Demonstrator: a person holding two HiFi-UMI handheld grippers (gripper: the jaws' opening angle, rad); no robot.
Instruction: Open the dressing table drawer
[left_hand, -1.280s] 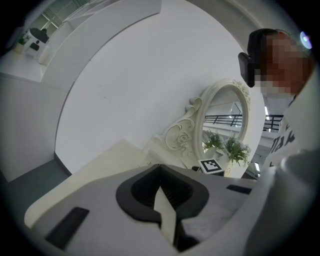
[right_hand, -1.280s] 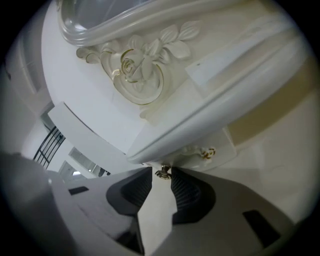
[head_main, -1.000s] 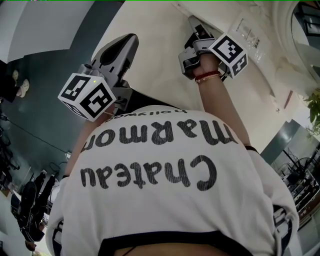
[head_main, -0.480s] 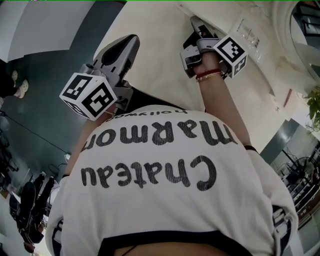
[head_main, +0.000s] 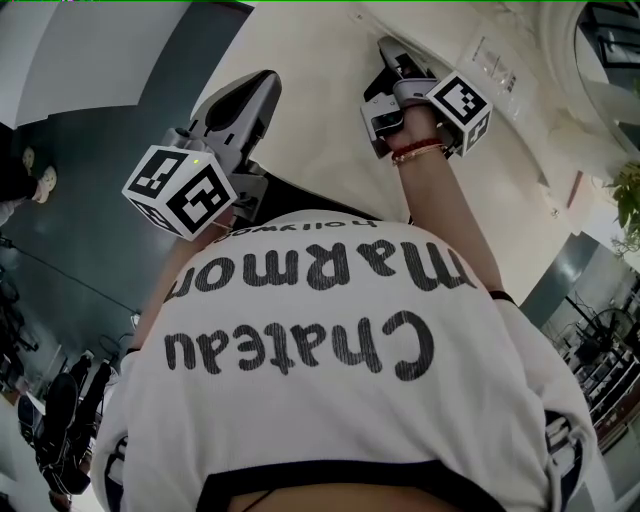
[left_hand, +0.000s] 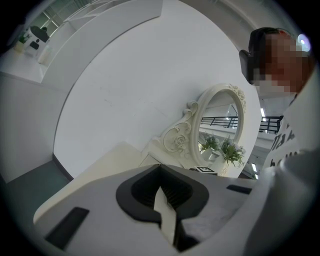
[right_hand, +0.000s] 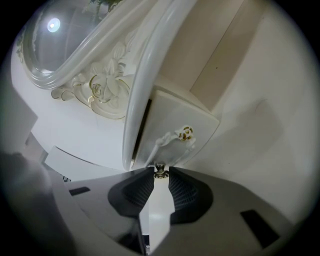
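In the right gripper view the white drawer front (right_hand: 197, 117) of the dressing table carries an ornate handle (right_hand: 186, 132) with gold ends. My right gripper (right_hand: 160, 172) is shut on the handle's lower gold end, which sits pinched between the pad tips. A dark gap runs along the drawer front's left edge. The head view has this gripper (head_main: 385, 50) reaching out to the white table (head_main: 520, 140) at the top right. My left gripper (head_main: 262, 82) hangs apart to the left, shut on nothing, with its pads (left_hand: 142, 192) together.
An oval mirror (left_hand: 220, 130) in a carved white frame (right_hand: 100, 90) stands on the table above the drawer. Green plants (left_hand: 232, 149) show in the mirror. A cream surface (head_main: 320, 130) lies under both grippers, and dark floor (head_main: 90, 230) lies to the left.
The right gripper has rolled slightly while staying at the drawer handle. The left gripper has kept still.
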